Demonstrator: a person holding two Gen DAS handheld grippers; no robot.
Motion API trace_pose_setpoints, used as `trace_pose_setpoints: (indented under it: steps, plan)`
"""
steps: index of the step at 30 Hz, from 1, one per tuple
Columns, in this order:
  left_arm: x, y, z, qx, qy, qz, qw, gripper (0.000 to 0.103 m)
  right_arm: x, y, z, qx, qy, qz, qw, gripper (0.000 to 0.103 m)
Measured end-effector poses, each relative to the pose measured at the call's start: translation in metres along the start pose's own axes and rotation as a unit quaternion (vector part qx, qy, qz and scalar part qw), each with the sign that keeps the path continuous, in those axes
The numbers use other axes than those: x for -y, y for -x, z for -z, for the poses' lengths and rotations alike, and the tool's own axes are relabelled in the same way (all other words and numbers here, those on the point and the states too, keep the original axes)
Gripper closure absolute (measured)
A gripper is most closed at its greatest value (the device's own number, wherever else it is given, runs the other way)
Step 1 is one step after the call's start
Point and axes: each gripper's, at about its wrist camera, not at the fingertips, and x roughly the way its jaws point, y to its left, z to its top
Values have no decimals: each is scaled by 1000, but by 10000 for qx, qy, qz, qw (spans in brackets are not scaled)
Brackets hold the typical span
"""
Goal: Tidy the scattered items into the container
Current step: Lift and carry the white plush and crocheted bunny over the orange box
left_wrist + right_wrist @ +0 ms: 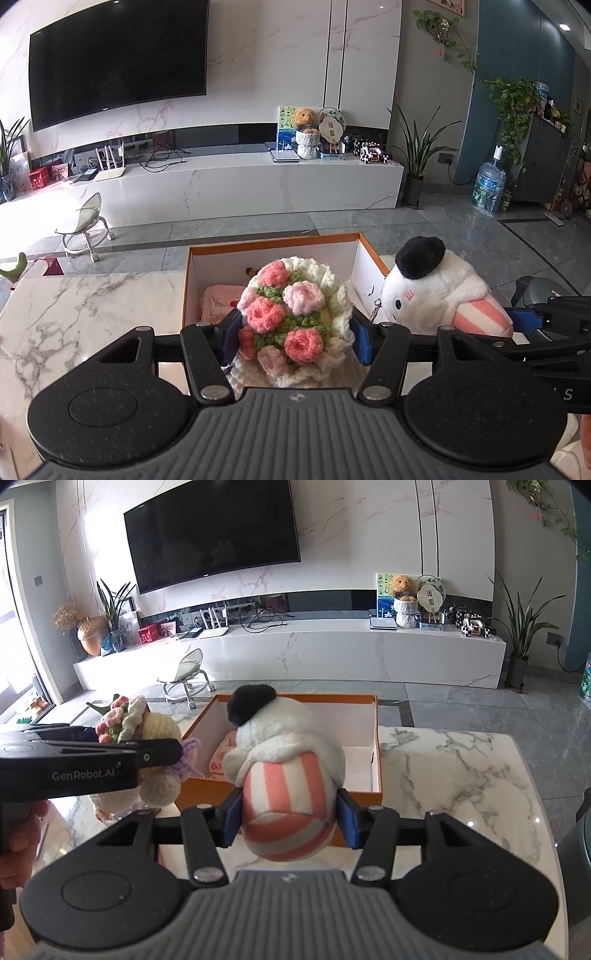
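Clearly, with our left gripper (295, 334) pinching the crochet bouquet (291, 317) and our right gripper (288, 818) clamping the plush toy (288, 771), we risk them colliding over the orange box (376, 738).

Pink item (218, 303) in box (273, 242) half-hidden behind crochet bouquet (290, 317).

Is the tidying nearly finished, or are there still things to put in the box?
Partly done: a pink item already lies inside the orange box. In hand: the left tool grips a crocheted flower bouquet, and the right tool grips a white plush toy; both are near the box. Left: releasing both inside. Nothing else loose shows on the marble table.
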Motion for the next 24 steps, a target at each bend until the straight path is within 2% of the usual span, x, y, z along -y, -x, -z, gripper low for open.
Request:
trace_pose_setpoints:
  steps: [10, 15, 24]
  plan:
    - [-27, -37, -32, -45, 133, 51, 9999, 36, 21, -45, -39, -167, 195, -10, 9997, 48]
    - [-33, -66, -41, -216, 135, 94, 9996, 36, 33, -86, -50, -473, 237, -55, 9986, 48]
    - [-37, -121, -38, -543, 212, 224, 9980, 36, 40, -178, -55, -1098, 344, 291, 9929, 48]
